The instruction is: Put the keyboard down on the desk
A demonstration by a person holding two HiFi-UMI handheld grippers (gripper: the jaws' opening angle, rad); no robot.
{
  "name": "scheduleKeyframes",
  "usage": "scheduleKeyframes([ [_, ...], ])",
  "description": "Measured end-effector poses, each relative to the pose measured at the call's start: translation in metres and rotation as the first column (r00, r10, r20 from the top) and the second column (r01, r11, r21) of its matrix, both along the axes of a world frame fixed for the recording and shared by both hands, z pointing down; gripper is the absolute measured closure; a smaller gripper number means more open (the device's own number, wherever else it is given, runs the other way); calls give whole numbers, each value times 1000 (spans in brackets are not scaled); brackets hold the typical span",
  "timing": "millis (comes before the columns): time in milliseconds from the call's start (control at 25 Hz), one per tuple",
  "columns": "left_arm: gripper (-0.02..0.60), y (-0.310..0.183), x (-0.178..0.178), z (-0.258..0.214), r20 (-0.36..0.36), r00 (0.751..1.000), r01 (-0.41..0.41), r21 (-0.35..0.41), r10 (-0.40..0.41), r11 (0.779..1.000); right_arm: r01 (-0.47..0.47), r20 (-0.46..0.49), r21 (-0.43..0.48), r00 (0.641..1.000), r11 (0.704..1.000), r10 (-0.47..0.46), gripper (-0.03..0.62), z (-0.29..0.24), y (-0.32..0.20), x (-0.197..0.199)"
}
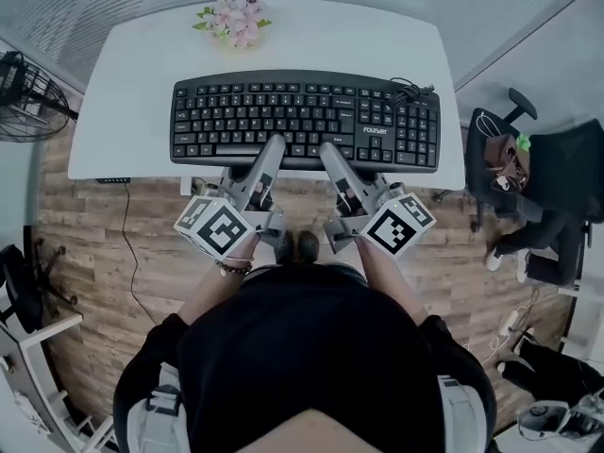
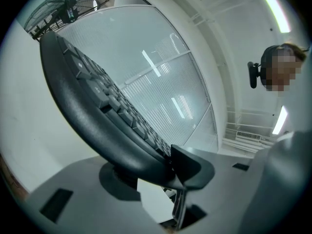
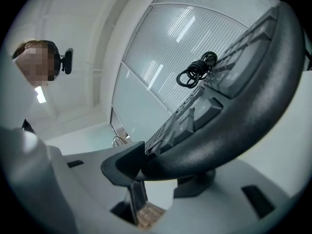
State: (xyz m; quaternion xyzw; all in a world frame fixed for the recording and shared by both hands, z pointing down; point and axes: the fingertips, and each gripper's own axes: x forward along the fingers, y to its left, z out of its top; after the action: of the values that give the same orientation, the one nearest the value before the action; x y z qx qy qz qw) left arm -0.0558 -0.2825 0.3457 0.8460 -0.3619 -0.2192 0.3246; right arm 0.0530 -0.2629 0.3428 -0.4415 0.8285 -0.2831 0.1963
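Keyboard (image 1: pixel 305 121): black, across the near half of the white desk (image 1: pixel 123 111), front edge by the desk's near edge; contact unclear.
Left gripper (image 1: pixel 271 151): jaws clamped on that front edge.
Right gripper (image 1: pixel 330 155): clamped likewise, just beside.
Open room: bare desktop at both ends; flowers (image 1: pixel 234 19) well apart at the far edge.

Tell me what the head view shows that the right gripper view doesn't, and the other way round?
Only the head view: the white desk, the pink flowers, the wooden floor, and the left gripper and right gripper side by side. Only the right gripper view: a close look at its jaws clamped on the front edge of the keyboard, and the camera on the person's head. Both: the keyboard and its coiled cable.
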Motion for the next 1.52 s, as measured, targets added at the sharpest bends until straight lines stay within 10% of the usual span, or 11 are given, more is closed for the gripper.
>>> scheduleKeyframes([
  [1520,397,7,10,55,25,1000,13,-129,-10,992,16,33,-141,999,990,-11,414,56,5,10],
])
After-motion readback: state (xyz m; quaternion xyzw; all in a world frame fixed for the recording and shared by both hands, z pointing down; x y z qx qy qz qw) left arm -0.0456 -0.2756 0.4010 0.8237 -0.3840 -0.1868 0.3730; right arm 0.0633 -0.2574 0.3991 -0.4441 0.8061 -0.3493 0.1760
